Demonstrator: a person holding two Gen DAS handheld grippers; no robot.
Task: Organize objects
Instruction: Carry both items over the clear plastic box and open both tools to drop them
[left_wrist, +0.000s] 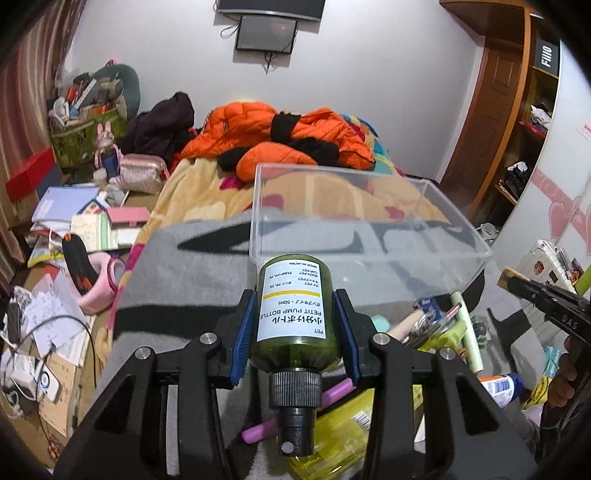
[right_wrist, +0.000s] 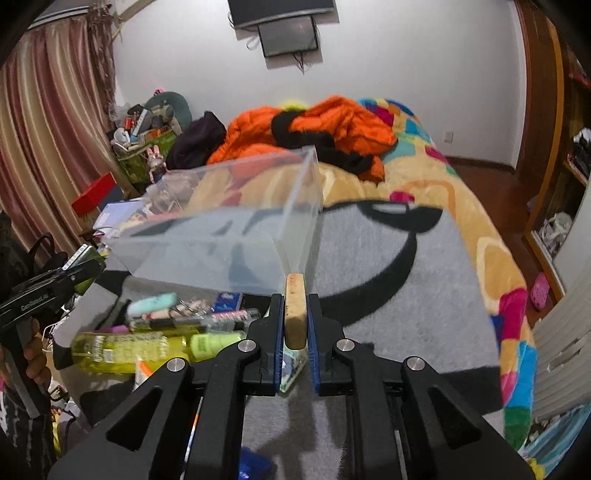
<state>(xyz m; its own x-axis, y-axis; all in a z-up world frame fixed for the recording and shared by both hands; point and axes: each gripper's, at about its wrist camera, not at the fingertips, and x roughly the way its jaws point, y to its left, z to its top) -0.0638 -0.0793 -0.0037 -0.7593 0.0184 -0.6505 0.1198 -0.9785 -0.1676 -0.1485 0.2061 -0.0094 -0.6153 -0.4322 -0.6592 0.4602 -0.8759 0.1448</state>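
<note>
My left gripper (left_wrist: 297, 325) is closed across the body of a green bottle (left_wrist: 293, 314), pump end toward me, base pointing at the near wall of the clear box (left_wrist: 369, 236) on the bed's grey blanket (left_wrist: 192, 280). The blue pads grip the label's sides, and that smooth round surface could twist, so I would keep the squeeze steady, lift the base above the rim before moving forward, and lower it well inside before letting go.

Between my two grippers lies the loose pile (right_wrist: 166, 332): a yellow bottle (right_wrist: 122, 350), tubes and small packets, just in front of the box. I judge most of the sorting is not yet done; the box looks nearly bare.

My right gripper (right_wrist: 295, 317) is clamped on a thin tan block (right_wrist: 294, 314), standing on edge near the box's right corner. I would bring it in after the bottle, from the right, so the two grippers stay apart over the opening.
</note>
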